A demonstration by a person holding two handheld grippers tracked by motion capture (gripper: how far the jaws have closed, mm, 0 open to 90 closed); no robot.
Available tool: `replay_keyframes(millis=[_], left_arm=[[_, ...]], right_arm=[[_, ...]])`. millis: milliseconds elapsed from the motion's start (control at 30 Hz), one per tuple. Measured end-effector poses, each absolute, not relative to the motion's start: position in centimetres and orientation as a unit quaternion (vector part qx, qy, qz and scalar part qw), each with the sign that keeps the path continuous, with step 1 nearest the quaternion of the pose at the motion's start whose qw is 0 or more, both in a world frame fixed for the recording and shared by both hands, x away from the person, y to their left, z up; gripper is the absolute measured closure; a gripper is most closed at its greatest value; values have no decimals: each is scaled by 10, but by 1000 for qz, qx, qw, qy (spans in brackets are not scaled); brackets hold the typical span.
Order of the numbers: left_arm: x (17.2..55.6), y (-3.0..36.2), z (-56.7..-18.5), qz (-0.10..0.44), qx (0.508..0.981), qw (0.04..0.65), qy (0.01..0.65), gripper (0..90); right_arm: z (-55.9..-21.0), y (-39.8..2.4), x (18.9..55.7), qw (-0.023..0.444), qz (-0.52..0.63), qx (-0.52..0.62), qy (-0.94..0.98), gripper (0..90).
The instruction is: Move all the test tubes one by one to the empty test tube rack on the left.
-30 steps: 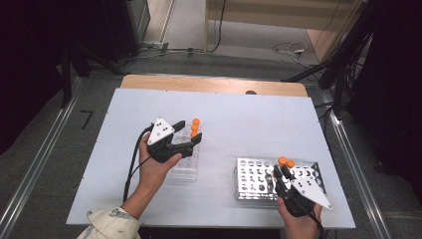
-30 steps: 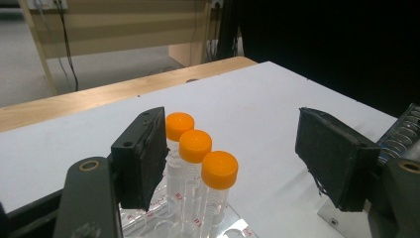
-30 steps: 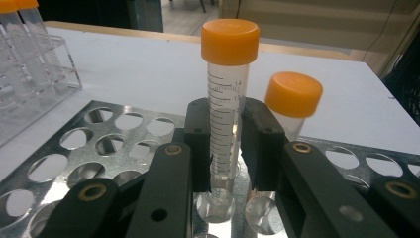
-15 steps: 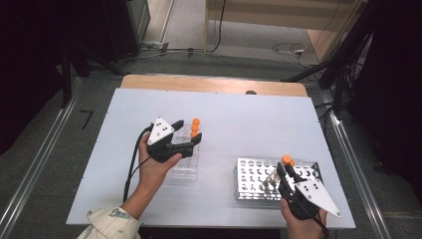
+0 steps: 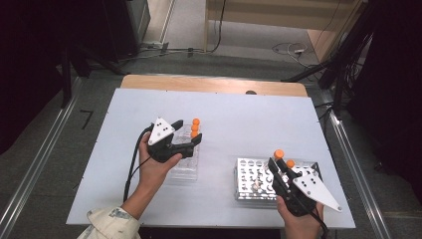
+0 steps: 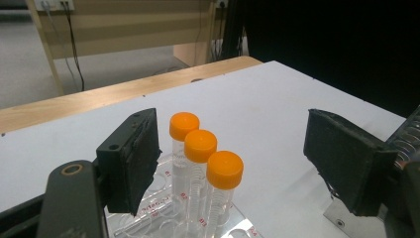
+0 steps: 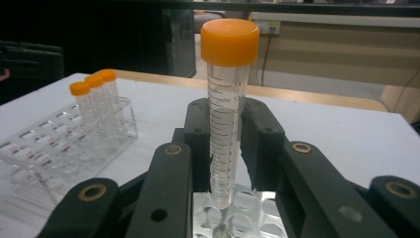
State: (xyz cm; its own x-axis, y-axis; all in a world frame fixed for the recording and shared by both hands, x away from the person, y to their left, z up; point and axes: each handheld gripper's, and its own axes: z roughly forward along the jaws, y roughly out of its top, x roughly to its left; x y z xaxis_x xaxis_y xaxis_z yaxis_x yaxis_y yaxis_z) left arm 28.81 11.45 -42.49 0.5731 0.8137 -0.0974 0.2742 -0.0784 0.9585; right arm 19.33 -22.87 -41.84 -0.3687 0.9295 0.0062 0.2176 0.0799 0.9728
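While the right gripper [image 7: 225,163] clamps a capped tube [image 7: 225,114] above the metal rack [image 5: 249,174], the left gripper [image 6: 233,163], its jaws just opening, stands empty by the clear rack [image 6: 163,218], so next comes carrying the tube across.

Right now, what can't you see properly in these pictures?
- Held tube: its tip, right gripper view, behind the black jaws.
- Metal rack: its near corner, high view, under the right gripper.
- Clear rack: part of it, high view, under the left gripper.
- Red rack numbers, left gripper view: too small to read.

White table [image 5: 224,114]; 2 racks directly on it: clear rack [image 5: 185,167], metal rack [image 5: 249,177]
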Motion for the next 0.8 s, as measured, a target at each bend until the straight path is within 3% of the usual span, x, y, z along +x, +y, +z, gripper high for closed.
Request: replay_keyframes(millis=[800], left_arm=[[288, 117, -422, 244, 687, 561, 392, 230]], right_arm=[[-419, -172, 230, 296, 516, 405, 694, 725]])
